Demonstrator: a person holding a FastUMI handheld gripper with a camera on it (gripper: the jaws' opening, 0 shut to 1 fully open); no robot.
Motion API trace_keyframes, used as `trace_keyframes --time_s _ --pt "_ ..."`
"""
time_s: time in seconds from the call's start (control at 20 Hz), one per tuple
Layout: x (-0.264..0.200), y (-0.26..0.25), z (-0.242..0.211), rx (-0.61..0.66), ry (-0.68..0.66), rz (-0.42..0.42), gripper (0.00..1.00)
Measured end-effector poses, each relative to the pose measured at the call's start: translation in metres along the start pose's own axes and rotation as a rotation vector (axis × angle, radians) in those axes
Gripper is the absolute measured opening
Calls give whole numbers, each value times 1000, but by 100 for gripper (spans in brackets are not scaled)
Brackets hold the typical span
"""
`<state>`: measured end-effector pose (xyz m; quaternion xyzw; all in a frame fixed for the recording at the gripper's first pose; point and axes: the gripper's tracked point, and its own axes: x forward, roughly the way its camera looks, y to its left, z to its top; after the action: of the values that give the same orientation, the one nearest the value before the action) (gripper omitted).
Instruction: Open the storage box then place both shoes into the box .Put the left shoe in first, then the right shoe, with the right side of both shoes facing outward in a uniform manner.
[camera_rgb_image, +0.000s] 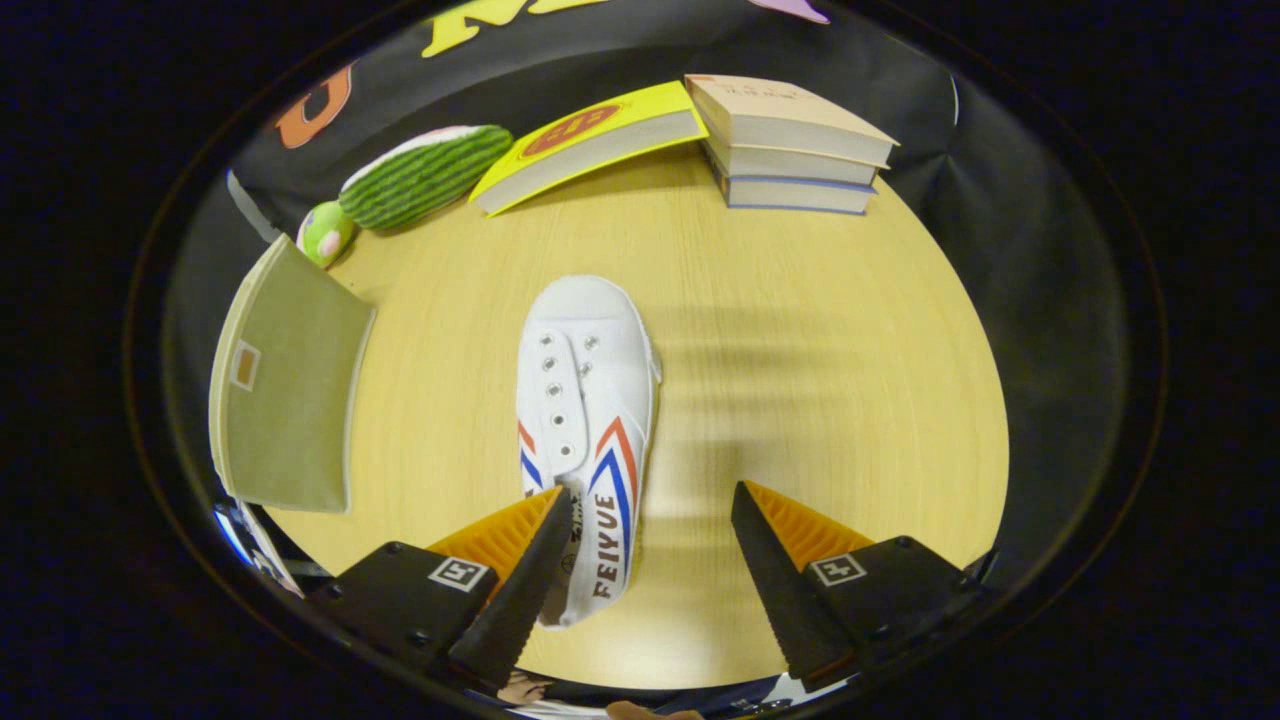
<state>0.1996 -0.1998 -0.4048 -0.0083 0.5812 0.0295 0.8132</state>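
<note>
Tabletop (800, 330): shoe (585, 400) btwn spread gripper (650, 500) fingers.

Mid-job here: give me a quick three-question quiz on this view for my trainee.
1. True or false: the gripper fingers are shut on the white canvas shoe with red and blue stripes.
2. What lies just left of the yellow-covered book? A) striped green plush toy B) a mug C) a second shoe
3. Fill in: the olive fabric storage box sits on the shoe's ____ side.

Key: 1 false, the fingers are open; 2 A; 3 left.
</note>
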Motion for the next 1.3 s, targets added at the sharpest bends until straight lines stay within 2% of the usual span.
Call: trace_keyframes --time_s 0.15,0.3,0.4,0.45,0.55,0.6,0.65,0.7,0.95,1.15,1.3 --pt "20 0 -6 32 52 10 95" --pt "20 17 -5 102 83 106 55" --pt "19 18 -4 99 74 100 36" --pt "18 18 -4 86 62 90 34" --pt "13 15 1 112 27 82 24" --pt "10 16 2 140 15 92 12" --pt "5 18 1 175 21 108 9" --pt "2 22 2 205 27 132 6" --pt "-40 38 14 282 -14 222 6" --pt "-80 44 30 250 -62 169 6" --pt "-116 62 44 276 -116 173 6"
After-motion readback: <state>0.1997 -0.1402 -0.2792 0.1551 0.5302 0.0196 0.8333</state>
